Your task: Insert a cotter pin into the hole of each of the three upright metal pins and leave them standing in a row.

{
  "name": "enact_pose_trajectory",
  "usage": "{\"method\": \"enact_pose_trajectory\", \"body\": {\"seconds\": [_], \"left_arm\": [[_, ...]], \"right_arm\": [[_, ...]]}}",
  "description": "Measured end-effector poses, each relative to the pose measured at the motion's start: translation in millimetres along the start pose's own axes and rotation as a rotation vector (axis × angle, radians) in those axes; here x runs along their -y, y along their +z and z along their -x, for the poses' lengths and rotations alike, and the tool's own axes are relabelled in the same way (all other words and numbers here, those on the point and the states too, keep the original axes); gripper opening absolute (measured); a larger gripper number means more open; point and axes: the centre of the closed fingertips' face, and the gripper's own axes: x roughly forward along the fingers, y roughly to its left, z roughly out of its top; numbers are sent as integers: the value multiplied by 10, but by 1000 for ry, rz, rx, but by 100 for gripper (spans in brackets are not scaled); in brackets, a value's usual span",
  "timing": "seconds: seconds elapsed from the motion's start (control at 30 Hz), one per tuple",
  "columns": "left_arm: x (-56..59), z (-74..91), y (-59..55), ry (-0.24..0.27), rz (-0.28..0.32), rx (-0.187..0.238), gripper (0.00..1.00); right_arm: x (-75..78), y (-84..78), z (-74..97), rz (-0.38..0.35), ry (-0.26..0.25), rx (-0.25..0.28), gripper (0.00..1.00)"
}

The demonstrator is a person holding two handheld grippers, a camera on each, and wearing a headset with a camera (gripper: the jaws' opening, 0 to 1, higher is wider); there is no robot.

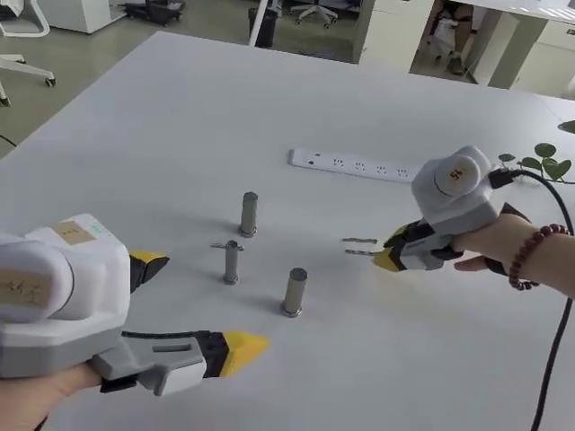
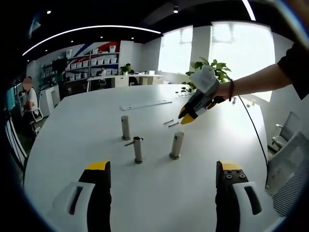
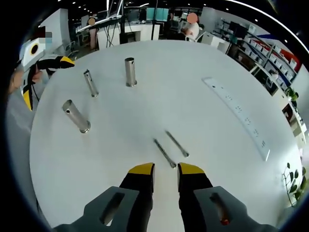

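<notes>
**One pin fitted, two cotter pins loose on the bench**

The white bench [image 1: 180, 117] spread wide under both my hands. My left claw [image 1: 205, 303] hung over its near edge with the two yellow-tipped jaws spread wide apart and nothing between them. In the left gripper view the three metal pins stood framed in that open gap. My right claw [image 1: 386, 258] was low over the bench to the right of the pins, pointing left toward them. Its jaws were drawn close, with a narrow gap left between them in the right gripper view.

A white power strip [image 1: 355, 165] lay flat farther back, well apart from the work.

All three metal pins stood upright near the middle of the bench, in a loose cluster more than a straight line. The thick pin [image 1: 294, 292] was nearest me on the right, the back pin [image 1: 249, 214] was farthest away, and the thin pin [image 1: 232, 261] was between them on the left.

A fitted cotter pin [image 1: 225, 245] crossed the thin pin near its top and stuck out to the left. Two loose cotter pins lay flat side by side in front of my right claw. The far one [image 1: 359, 241] lay clear of it. The near one [image 1: 361, 252] had its end just at the gap between the jaws, and I could not tell whether it touched them.
</notes>
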Motion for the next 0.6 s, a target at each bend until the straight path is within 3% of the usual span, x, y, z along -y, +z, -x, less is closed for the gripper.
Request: {"method": "enact_pose_trajectory", "body": {"seconds": [0.23,0.27,0.6], "left_arm": [[-13,-19,-15,1,4,-12,90],[-15,-19,-20,2,4,-14,90],[-37,-19,-45,6,5,-26,89]], "right_arm": [[36,-23,-121,-4,24,-12,13],[37,45,-130,-1,36,18,12],[12,44,-118,-49,87,-6,7]]}}
